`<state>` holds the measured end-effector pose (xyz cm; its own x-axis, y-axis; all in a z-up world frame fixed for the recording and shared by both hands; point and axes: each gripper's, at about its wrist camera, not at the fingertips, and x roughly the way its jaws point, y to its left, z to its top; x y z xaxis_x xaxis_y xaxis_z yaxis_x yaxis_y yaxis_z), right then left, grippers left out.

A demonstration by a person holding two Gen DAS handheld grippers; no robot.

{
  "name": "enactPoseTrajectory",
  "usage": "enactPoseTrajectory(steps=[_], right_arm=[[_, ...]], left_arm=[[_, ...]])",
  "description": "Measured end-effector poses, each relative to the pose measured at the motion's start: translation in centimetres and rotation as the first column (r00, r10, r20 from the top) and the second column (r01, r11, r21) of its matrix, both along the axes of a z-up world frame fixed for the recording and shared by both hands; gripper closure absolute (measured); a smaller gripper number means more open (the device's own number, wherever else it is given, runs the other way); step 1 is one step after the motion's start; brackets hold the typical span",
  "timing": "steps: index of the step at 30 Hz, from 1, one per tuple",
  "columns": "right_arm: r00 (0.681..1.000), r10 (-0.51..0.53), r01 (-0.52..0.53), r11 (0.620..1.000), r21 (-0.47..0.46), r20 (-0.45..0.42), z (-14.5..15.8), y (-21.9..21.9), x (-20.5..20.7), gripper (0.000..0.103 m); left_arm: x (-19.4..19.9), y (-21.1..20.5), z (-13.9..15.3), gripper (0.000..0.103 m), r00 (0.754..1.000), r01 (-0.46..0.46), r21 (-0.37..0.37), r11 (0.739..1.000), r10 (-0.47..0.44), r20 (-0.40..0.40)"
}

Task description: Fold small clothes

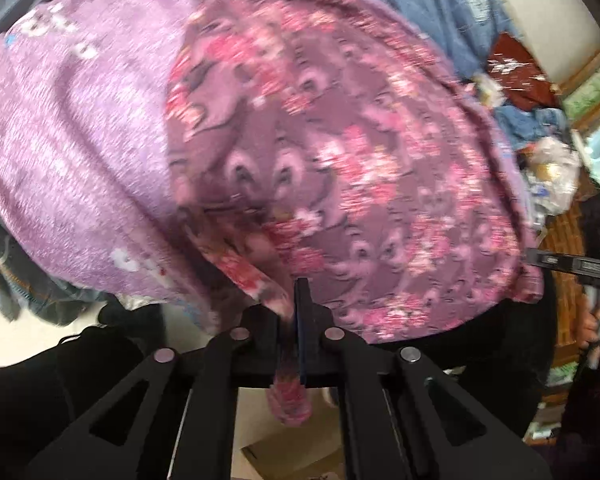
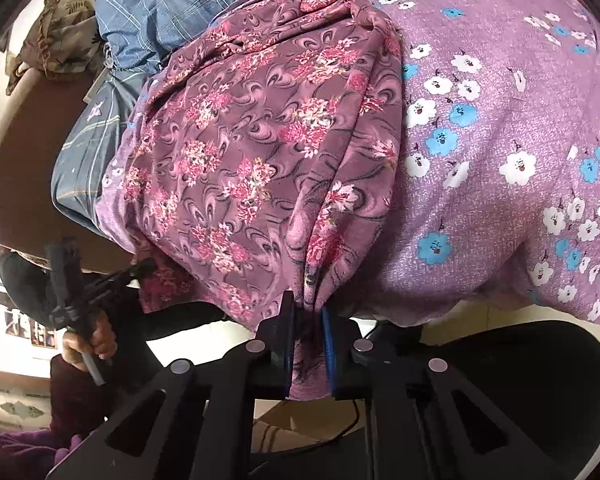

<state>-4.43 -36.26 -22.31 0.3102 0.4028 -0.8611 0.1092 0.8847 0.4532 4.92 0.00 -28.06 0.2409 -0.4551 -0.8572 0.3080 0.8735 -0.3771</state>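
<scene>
A dark mauve garment with pink flower print (image 1: 340,160) lies over a lilac cloth with white and blue flowers (image 1: 72,128). My left gripper (image 1: 294,312) is shut on the garment's near edge, and a fold of it hangs down between the fingers. In the right wrist view my right gripper (image 2: 308,320) is shut on another part of the garment's (image 2: 252,152) near edge, with cloth bunched between the blue pads. The lilac cloth (image 2: 500,140) spreads to the right. The left gripper (image 2: 100,280) shows at the left, at the garment's corner.
A blue checked cloth (image 2: 160,12) lies behind the garment, with a crumpled olive cloth (image 2: 60,36) on a brown surface (image 2: 28,168). In the left view, a heap of clothes and bags (image 1: 540,140) is at the right. A cardboard box (image 2: 284,424) is below.
</scene>
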Motion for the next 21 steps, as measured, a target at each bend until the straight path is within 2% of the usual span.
enactPoseTrajectory(steps=[2,5,7,8,11,13,14,17,19,21], right_arm=[[1.0,0.001,-0.001,1.0,0.018,0.012,0.5,-0.2,-0.4,0.092],[0.999,0.005,-0.007,0.999,0.033,0.039,1.6,-0.1,-0.4,0.093],[0.998,0.008,-0.011,0.999,0.053,0.059,2.4,-0.2,-0.2,0.093],[0.997,0.011,-0.016,0.998,0.068,0.074,2.9,-0.3,-0.2,0.093],[0.992,0.005,-0.023,0.99,0.14,0.127,4.1,-0.6,0.3,0.093],[0.985,-0.005,-0.026,0.983,0.179,0.173,5.0,-0.9,0.5,0.093],[0.979,-0.013,-0.029,0.979,0.203,0.203,5.5,-1.0,0.7,0.093],[0.957,-0.05,-0.029,0.964,0.264,0.287,6.9,-1.4,1.7,0.093],[0.938,-0.084,-0.02,0.956,0.294,0.337,7.9,-1.8,2.9,0.093],[0.923,-0.122,-0.005,0.944,0.329,0.364,8.6,-2.4,4.2,0.093]], left_arm=[[0.2,0.4,-1.0,0.091,1.0,-0.012,0.034,0.999,0.013,-0.022],[0.3,0.2,-1.8,0.091,0.999,-0.015,0.055,0.998,0.017,-0.037],[0.4,0.1,-1.8,0.098,0.999,-0.01,0.038,0.999,0.011,-0.035],[0.3,0.0,-1.6,0.099,0.999,-0.005,0.025,1.0,0.006,-0.032],[0.3,-0.1,-0.4,0.1,1.0,0.021,-0.057,0.998,-0.021,-0.004],[0.3,0.2,1.2,0.1,0.999,0.039,-0.166,0.985,-0.038,0.007],[0.5,0.3,1.7,0.1,0.999,0.046,-0.195,0.98,-0.045,0.012],[1.5,0.8,4.7,0.1,0.997,0.069,-0.284,0.956,-0.054,0.06],[3.0,1.4,7.4,0.1,0.995,0.069,-0.363,0.929,-0.039,0.09],[4.5,1.9,9.4,0.1,0.993,0.069,-0.401,0.914,-0.022,0.119]])
